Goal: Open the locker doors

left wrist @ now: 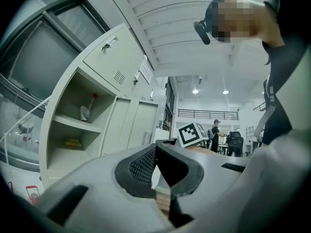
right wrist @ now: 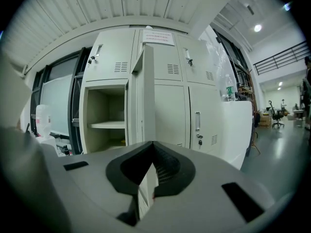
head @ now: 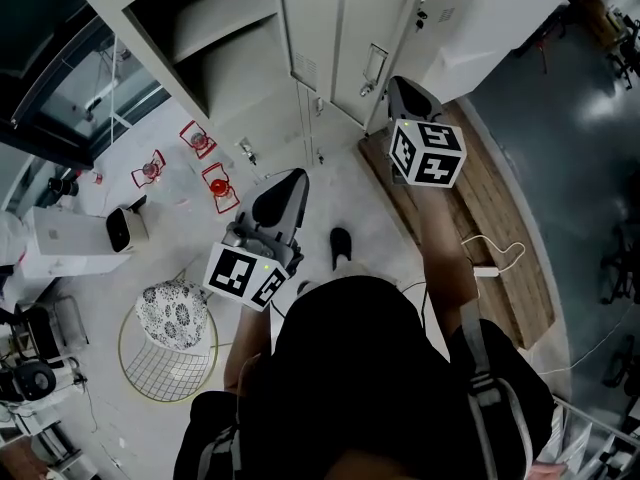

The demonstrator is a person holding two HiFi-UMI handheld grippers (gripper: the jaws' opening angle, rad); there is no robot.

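Note:
The grey-white locker bank (head: 340, 28) stands in front of me. One lower compartment (right wrist: 104, 115) is open, and its door (right wrist: 146, 91) stands edge-on towards the right gripper view. The doors beside it (right wrist: 198, 123) are closed, as are the upper ones (right wrist: 104, 57). My right gripper (head: 400, 90) is shut just short of a closed door's handle (head: 374, 68), with nothing seen between its pads. My left gripper (head: 285, 183) hangs lower and to the left, also shut and holding nothing. In the left gripper view the open shelves (left wrist: 73, 125) hold small items.
A wooden platform (head: 490, 198) with a white cable (head: 495, 253) runs along the right. On the floor to the left are red wire stands (head: 220, 183), a round wire basket (head: 170, 353) with a patterned cushion, and a white appliance (head: 60, 238).

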